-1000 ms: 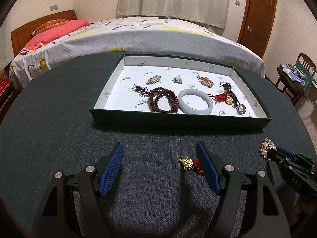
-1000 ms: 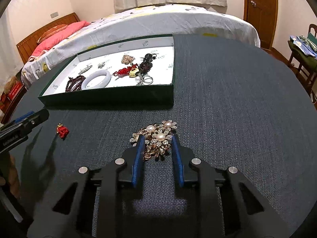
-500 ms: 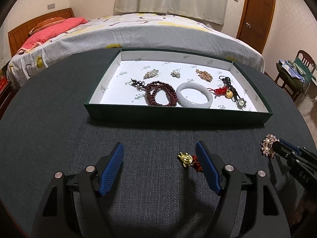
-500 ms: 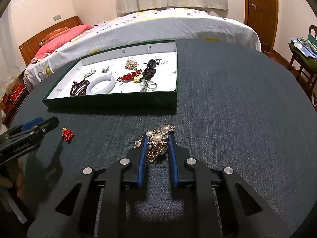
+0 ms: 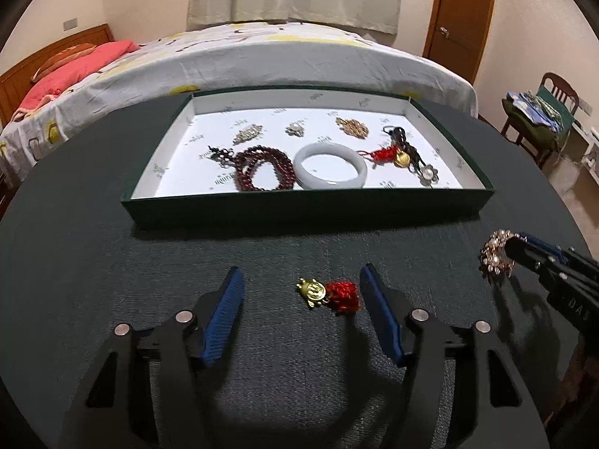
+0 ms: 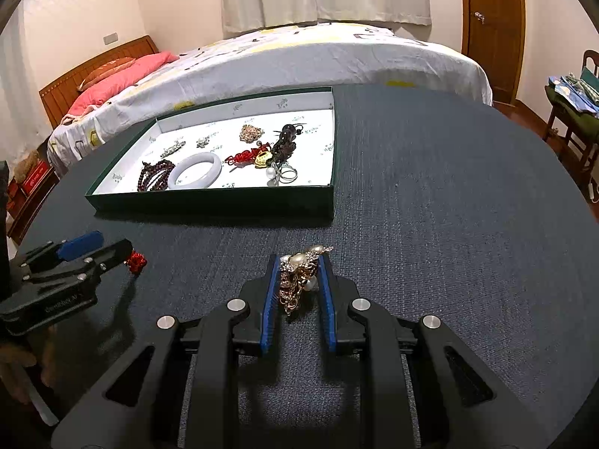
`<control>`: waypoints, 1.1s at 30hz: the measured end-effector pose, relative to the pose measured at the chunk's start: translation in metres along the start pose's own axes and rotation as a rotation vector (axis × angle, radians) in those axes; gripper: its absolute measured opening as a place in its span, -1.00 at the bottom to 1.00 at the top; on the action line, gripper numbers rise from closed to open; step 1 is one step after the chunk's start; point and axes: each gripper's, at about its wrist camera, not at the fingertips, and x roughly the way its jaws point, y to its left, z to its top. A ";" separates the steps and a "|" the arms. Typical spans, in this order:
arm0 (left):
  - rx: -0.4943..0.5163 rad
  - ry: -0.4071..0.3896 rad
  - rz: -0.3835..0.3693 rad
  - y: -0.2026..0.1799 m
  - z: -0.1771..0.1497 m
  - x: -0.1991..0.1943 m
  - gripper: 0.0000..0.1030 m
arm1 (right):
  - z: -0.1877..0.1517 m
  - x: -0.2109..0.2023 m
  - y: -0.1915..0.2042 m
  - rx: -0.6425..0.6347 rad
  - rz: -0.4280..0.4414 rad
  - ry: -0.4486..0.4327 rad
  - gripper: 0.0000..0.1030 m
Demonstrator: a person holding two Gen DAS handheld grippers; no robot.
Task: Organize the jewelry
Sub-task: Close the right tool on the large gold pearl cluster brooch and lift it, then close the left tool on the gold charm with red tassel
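A gold charm with a red knotted tassel (image 5: 329,293) lies on the dark round table, between the blue pads of my left gripper (image 5: 301,280). The left jaws are closing and the pads stand clear of the charm. My right gripper (image 6: 299,263) is shut on a pearl and gold brooch (image 6: 299,277), lifted just off the table; the same brooch (image 5: 496,258) shows at the right of the left wrist view. The green tray (image 5: 310,211) with a white floor holds a white bangle (image 5: 330,166), dark red beads (image 5: 264,172) and several smaller pieces.
A bed (image 5: 262,56) with a patterned cover and pink pillow stands behind the table. A wooden door (image 5: 462,15) and a chair (image 5: 550,112) with folded cloth are at the right. Bare dark tabletop (image 6: 449,205) lies right of the tray.
My left gripper's jaws narrowed around the red and gold charm, which now sits nearer their middle. My right gripper closed on the pearl brooch and raised it slightly off the table.
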 end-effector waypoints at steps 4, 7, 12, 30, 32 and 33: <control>0.006 0.024 -0.011 -0.002 -0.002 0.006 -0.02 | 0.000 -0.001 0.000 0.004 0.003 -0.003 -0.61; 0.007 0.031 -0.029 -0.003 -0.002 0.007 -0.15 | 0.000 -0.002 0.000 0.005 0.006 -0.003 -0.61; 0.002 0.045 -0.051 -0.005 -0.003 0.007 -0.16 | 0.000 -0.002 0.000 0.005 0.005 -0.004 -0.61; 0.008 0.045 -0.070 0.003 -0.007 0.007 -0.94 | -0.002 -0.001 0.005 0.011 0.018 0.004 -0.61; 0.005 0.047 -0.073 0.003 -0.008 0.007 -0.99 | -0.003 0.000 0.005 0.013 0.020 0.007 -0.61; 0.004 0.046 -0.075 0.004 -0.008 0.006 -0.99 | -0.003 0.000 0.006 0.013 0.020 0.008 -0.61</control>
